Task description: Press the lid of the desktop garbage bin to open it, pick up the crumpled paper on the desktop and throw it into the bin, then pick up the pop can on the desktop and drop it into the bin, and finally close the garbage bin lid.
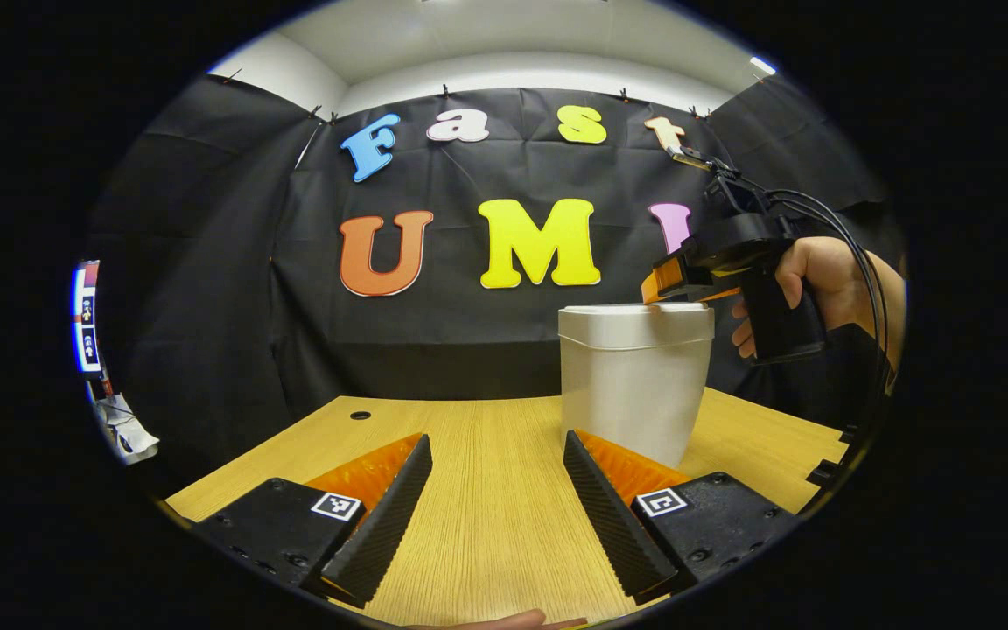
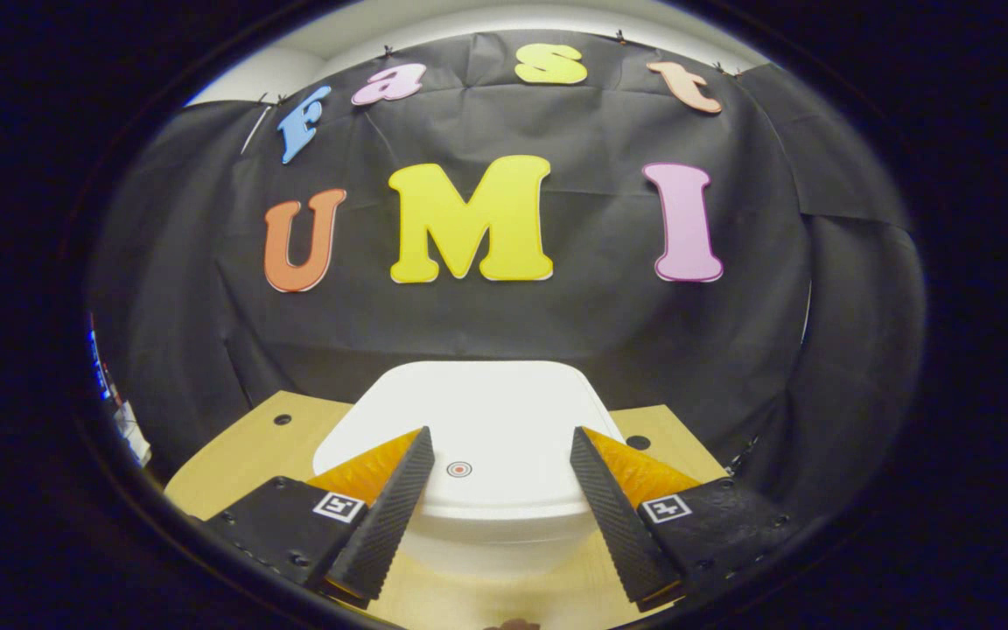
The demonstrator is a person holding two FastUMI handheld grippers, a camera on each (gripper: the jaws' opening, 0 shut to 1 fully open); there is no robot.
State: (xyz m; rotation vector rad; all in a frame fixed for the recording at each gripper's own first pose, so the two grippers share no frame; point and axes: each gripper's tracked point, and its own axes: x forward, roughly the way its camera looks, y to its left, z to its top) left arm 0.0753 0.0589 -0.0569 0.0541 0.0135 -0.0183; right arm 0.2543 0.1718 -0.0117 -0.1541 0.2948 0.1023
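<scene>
The white desktop bin (image 1: pixel 631 394) stands on the wooden table, right of centre in the left gripper view, with its lid (image 1: pixel 635 317) down. My left gripper (image 1: pixel 497 442) hovers low over the table in front of the bin, open, with nothing between its fingers. A hand holds my right gripper (image 1: pixel 660 293) just above the lid's right side. In the right gripper view the lid (image 2: pixel 504 407) lies flat directly below, carrying a small red ring mark (image 2: pixel 459 469). My right gripper (image 2: pixel 500 433) is open above the lid, its fingers either side of that mark.
The wooden table (image 1: pixel 486 525) has a cable hole (image 1: pixel 360 415) at its back left, and black brackets (image 1: pixel 823 472) on its right edge. The black cloth wall rises close behind the bin. Some white clutter (image 1: pixel 128 437) sits off the table's left side.
</scene>
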